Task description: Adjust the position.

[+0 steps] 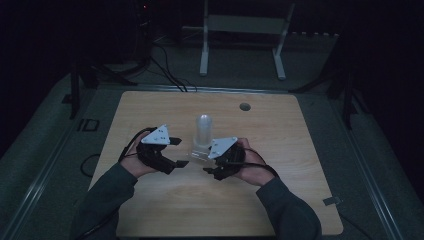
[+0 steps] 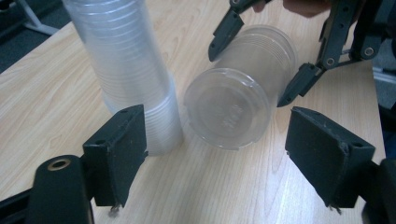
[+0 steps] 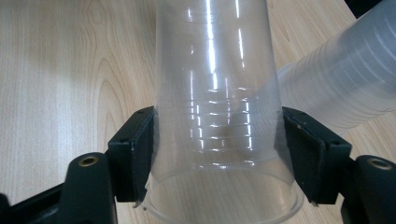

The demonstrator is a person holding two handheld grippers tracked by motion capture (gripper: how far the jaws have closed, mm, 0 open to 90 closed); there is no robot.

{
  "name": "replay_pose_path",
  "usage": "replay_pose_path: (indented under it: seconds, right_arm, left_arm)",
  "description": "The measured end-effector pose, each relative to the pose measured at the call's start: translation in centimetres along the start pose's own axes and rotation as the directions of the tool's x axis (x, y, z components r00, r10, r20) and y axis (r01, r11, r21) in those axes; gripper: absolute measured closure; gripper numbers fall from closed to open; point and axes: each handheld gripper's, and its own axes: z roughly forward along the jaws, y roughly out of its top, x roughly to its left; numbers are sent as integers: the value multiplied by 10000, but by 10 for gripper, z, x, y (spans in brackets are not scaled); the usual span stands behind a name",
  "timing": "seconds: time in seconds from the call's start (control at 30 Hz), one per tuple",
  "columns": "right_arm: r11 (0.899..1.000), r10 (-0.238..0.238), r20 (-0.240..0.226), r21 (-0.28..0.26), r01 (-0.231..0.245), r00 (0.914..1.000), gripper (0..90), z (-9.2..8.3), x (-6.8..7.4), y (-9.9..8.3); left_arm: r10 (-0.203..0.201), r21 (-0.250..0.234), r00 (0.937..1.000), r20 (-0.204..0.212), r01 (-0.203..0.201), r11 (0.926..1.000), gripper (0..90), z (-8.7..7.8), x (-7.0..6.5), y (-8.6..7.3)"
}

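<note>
A tall stack of clear plastic cups (image 1: pixel 203 131) (image 2: pixel 126 70) (image 3: pixel 341 88) stands upside down in the middle of the wooden table (image 1: pixel 280 200). My right gripper (image 1: pixel 206 160) (image 3: pixel 217 121) is shut on a single clear cup (image 3: pixel 217 70) (image 2: pixel 229 107), held on its side just in front of the stack, pads pressing its walls near the rim. The cup's round bottom faces my left gripper (image 1: pixel 181 152) (image 2: pixel 217 116), which stands open a short way off, its jaws wider than the cup and not touching it. In the left gripper view the right gripper's fingers (image 2: pixel 219 42) clamp the cup from both sides.
A small round hole (image 1: pixel 244 106) sits near the table's far edge. Behind the table stand a white metal frame (image 1: pixel 245 30) and dark cables (image 1: pixel 165 65) on the floor. Dark stands flank the table at left and right.
</note>
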Motion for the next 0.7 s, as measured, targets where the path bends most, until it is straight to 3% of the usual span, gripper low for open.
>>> replay_pose_path:
  seconds: [0.17,0.37,0.7]
  right_arm:
    - [9996,-168,-18,220,168,9999,309,2,0,1]
    - [9988,-263,-141,414,268,9996,310,3,0,1]
    - [9963,-410,-303,741,431,9987,311,5,0,3]
  left_arm:
    - [269,393,9996,-79,-266,9989,212,2,-3,1]
    - [380,527,9992,-120,-373,9979,212,4,-6,2]
    - [768,869,9956,-533,-720,9936,212,8,-12,4]
